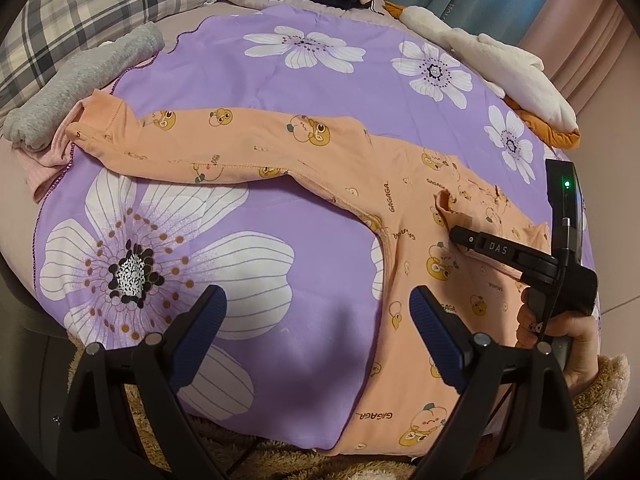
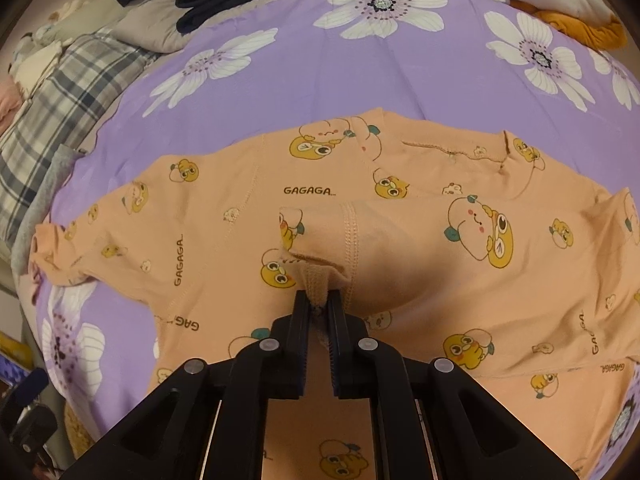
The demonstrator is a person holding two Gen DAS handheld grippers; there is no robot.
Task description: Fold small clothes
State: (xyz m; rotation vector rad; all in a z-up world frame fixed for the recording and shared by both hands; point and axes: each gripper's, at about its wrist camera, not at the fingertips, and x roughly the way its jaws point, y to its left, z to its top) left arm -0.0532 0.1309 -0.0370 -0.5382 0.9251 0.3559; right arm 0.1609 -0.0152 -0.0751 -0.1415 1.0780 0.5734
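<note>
The right gripper (image 2: 319,300) is clamped on a sleeve cuff (image 2: 316,276) of the peach shirt (image 2: 420,240), holding it over the shirt's body; the left gripper (image 1: 318,300) hovers wide open and empty over the purple floral sheet (image 1: 320,92); the shirt lies spread there, its other sleeve (image 1: 192,140) reaching toward grey folded cloth (image 1: 80,84).

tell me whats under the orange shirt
The orange shirt lies on a purple flowered sheet, visible all around it. Whatever sits directly beneath the fabric is covered.
</note>
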